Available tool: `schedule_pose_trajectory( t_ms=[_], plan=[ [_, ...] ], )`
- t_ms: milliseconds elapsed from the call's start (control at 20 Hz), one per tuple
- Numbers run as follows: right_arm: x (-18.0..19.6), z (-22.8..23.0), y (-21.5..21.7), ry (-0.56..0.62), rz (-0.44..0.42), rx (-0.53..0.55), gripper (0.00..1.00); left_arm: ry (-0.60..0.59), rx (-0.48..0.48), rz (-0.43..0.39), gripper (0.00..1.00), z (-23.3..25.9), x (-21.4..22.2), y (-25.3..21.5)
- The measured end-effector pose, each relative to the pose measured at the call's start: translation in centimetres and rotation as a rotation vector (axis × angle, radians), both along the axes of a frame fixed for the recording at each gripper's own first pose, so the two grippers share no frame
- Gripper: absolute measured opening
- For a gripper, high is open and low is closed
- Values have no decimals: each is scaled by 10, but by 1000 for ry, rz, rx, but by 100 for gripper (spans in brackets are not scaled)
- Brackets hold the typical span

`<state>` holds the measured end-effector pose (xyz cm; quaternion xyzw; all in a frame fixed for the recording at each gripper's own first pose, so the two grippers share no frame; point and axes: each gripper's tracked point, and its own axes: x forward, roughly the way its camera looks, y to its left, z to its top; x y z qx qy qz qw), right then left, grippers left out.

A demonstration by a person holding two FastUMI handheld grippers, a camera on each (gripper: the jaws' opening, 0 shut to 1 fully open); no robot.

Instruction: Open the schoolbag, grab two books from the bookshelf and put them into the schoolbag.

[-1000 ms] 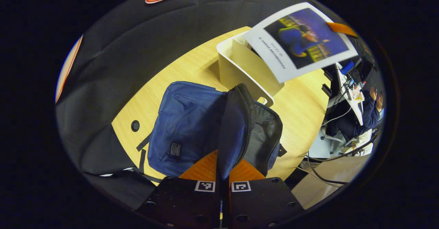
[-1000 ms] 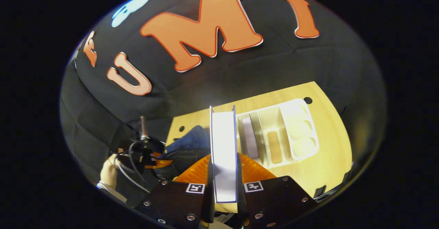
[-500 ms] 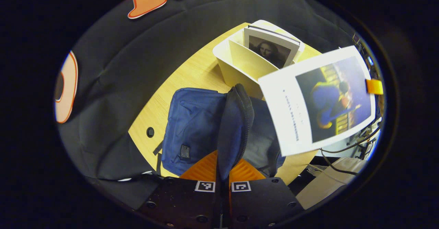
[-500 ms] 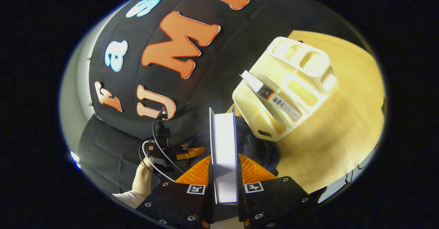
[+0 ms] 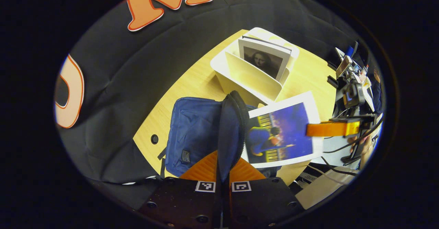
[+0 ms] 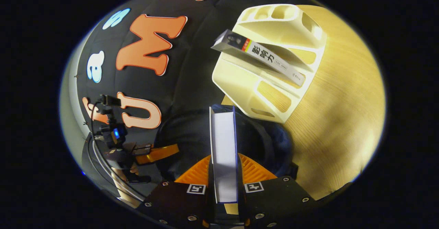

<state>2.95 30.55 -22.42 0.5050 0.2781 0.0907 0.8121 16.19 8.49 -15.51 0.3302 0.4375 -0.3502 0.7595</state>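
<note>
Schoolbag [image 5: 195, 133], blue fabric, is held open at its zippered flap [image 5: 231, 126] by the clamped left tongs [image 5: 223, 169]; right tongs [image 6: 223, 177] grip the first white-covered picture book [image 5: 279, 133] at its mouth, one grey book [image 6: 260, 56] left in the cream plastic bookshelf [image 6: 240, 81].

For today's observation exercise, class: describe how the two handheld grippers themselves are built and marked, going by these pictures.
Each gripper, left gripper and right gripper, has a black, screw-studded body bearing two small square black-and-white markers, with ribbed pads on its fingers. Seen from the other gripper, each carries a black camera block trailing dark cables.
</note>
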Motion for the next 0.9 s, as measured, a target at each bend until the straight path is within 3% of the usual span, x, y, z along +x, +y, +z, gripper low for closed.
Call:
schedule_pose_trajectory(
  t_ms=[250,300,350,550,650,700,750,850,900],
  plan=[
    [48,-27,48,74,-9,-22,26,51,-48,23,3,-3,-6,-4],
    [54,-34,55,103,-13,-24,14,52,-50,23,3,-2,-6,-4],
    [62,-43,63,143,-17,-36,26,54,-52,22,3,-2,-6,-4],
    [77,-47,92,211,27,-56,28,70,-61,17,3,-1,-7,-4],
    [69,-43,92,218,48,-82,36,62,-53,17,3,-4,-1,-2],
    [70,-41,92,214,51,-73,46,68,-60,23,3,-3,-2,0],
    [65,-36,88,215,52,-72,38,73,-64,26,3,-3,-1,-1],
    [48,-30,68,208,54,-87,86,68,-61,25,3,-2,2,3],
    [39,-23,58,202,53,-91,95,67,-61,18,3,-5,4,1]
  ],
)
